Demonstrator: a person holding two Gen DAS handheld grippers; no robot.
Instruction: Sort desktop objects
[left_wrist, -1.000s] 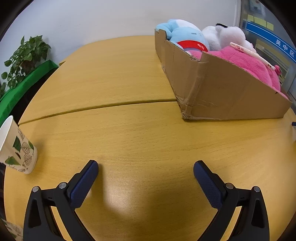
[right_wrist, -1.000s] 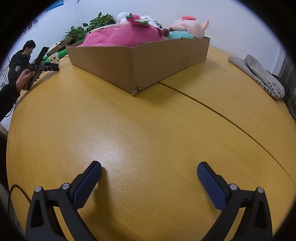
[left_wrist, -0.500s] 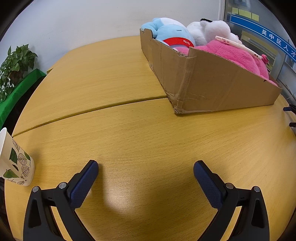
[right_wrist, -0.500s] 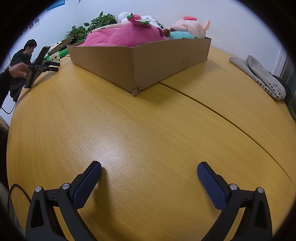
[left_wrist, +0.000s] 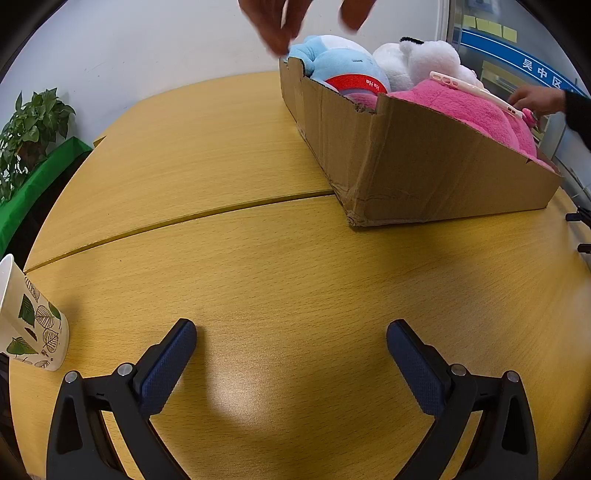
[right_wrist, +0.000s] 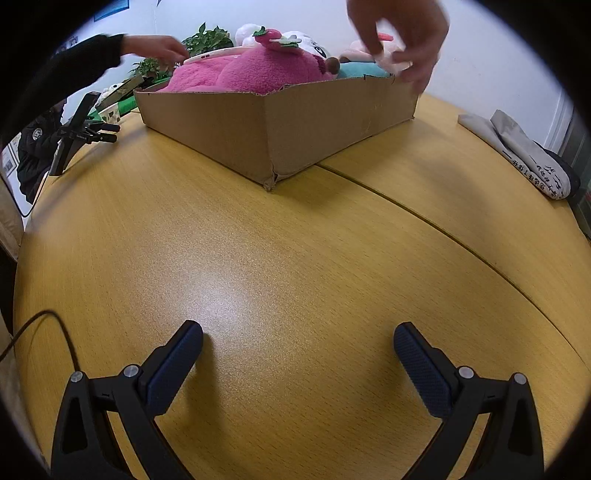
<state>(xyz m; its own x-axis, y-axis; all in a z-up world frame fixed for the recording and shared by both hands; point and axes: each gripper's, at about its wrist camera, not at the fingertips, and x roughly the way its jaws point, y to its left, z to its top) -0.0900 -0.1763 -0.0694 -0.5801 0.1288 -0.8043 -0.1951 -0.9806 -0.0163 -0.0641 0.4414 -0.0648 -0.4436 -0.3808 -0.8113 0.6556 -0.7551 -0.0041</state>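
Observation:
A cardboard box (left_wrist: 424, 166) stands on the wooden table (left_wrist: 258, 266), also in the right wrist view (right_wrist: 273, 122). It holds a pink plush (left_wrist: 469, 107), a blue plush (left_wrist: 340, 70), a white plush (left_wrist: 421, 59) and a pale pink phone case (left_wrist: 472, 88). Two bare hands reach at the box: one (left_wrist: 280, 18) at the far corner, one (left_wrist: 535, 99) at the phone case. My left gripper (left_wrist: 291, 347) is open and empty above bare table. My right gripper (right_wrist: 297, 347) is open and empty, well short of the box.
A leaf-print paper cup (left_wrist: 29, 317) stands at the left table edge. A potted plant (left_wrist: 29, 125) and green cloth lie beyond the left edge. Folded grey cloth (right_wrist: 524, 155) lies at the right. A black gripper stand (right_wrist: 81, 133) sits left of the box.
Two hands have come into view and reach at the box, one at the phone case. The box looks larger and closer in both views than a second ago.

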